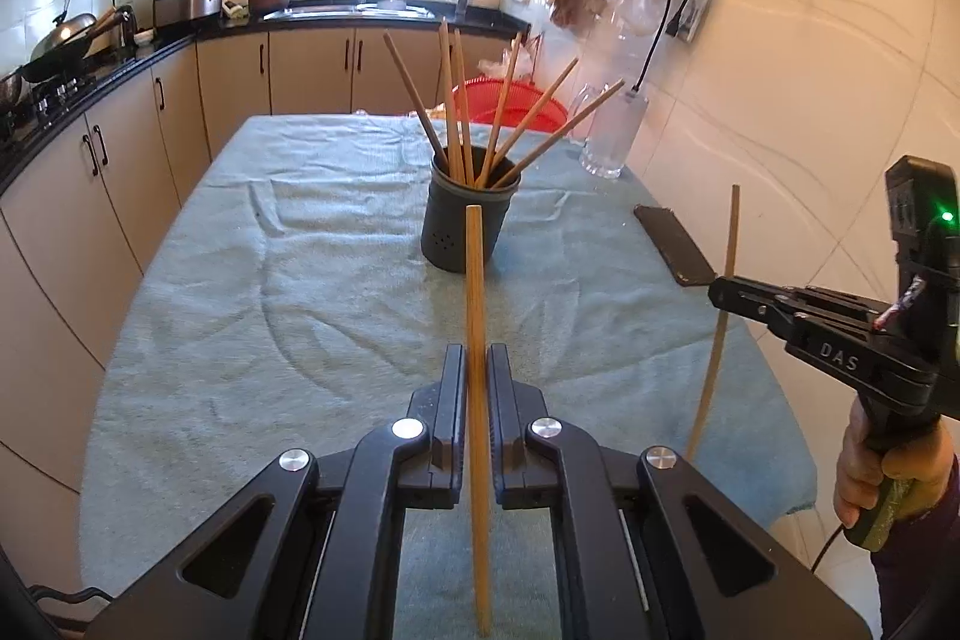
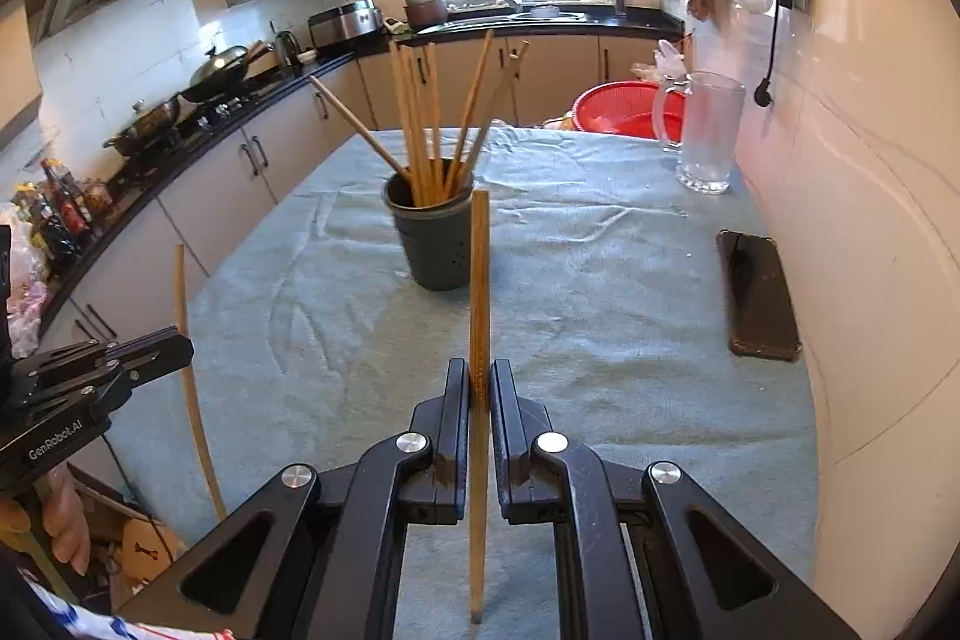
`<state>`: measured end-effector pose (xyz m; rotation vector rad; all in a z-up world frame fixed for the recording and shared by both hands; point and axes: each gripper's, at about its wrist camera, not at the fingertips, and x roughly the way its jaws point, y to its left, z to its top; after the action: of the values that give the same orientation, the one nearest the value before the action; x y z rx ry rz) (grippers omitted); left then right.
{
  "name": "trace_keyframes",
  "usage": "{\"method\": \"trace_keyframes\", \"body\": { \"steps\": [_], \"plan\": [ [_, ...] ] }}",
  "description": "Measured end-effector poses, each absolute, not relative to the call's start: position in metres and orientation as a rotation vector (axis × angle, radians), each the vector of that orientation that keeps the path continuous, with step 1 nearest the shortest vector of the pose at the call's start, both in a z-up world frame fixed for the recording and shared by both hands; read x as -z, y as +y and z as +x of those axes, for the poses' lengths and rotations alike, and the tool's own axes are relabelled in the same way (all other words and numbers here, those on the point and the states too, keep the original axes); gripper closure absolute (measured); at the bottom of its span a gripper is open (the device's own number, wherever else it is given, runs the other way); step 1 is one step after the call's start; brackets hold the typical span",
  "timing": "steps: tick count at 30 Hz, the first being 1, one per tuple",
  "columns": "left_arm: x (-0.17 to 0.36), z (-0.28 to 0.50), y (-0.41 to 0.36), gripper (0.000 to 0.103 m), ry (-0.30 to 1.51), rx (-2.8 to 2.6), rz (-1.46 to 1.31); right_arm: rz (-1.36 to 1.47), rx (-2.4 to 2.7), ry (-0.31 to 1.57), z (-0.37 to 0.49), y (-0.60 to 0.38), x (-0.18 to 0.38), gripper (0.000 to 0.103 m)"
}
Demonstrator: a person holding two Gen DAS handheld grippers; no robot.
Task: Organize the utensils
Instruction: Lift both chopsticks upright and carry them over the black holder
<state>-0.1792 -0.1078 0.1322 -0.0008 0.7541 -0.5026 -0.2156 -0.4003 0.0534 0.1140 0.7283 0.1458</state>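
A dark grey holder [image 1: 465, 220] [image 2: 433, 235] stands on the cloth-covered table with several wooden chopsticks [image 1: 456, 100] [image 2: 420, 124] fanned out of it. My left gripper [image 1: 477, 358] is shut on one wooden chopstick [image 1: 474, 280], held upright above the cloth short of the holder. My right gripper [image 2: 480, 370] is shut on another chopstick [image 2: 479, 280], also upright. Each wrist view shows the other gripper at its side: the right gripper [image 1: 723, 289] at the right edge with its chopstick [image 1: 729, 232], the left gripper [image 2: 183, 340] at the left edge with its chopstick [image 2: 180, 292].
A pale blue cloth [image 1: 300, 280] covers the table. A dark phone [image 1: 675, 244] [image 2: 759, 292] lies near the right edge by the tiled wall. A glass pitcher [image 2: 705, 130] and a red basket [image 2: 624, 109] stand at the far right. Counters with cookware run along the left.
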Motion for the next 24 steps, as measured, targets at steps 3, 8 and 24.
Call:
{"method": "trace_keyframes", "body": {
  "steps": [3,8,24],
  "plan": [
    [-0.141,-0.189,-0.103,0.097,0.719,0.501,-0.006,0.113,-0.151,0.717,-0.219,-0.398,-0.056,0.096],
    [-0.154,-0.193,-0.098,0.097,0.673,0.472,-0.030,0.120,-0.158,0.697,-0.220,-0.398,-0.060,0.096],
    [-0.158,-0.163,-0.108,0.097,0.676,0.409,-0.002,0.126,-0.162,0.618,-0.212,-0.400,-0.076,0.096]
  ]
}}
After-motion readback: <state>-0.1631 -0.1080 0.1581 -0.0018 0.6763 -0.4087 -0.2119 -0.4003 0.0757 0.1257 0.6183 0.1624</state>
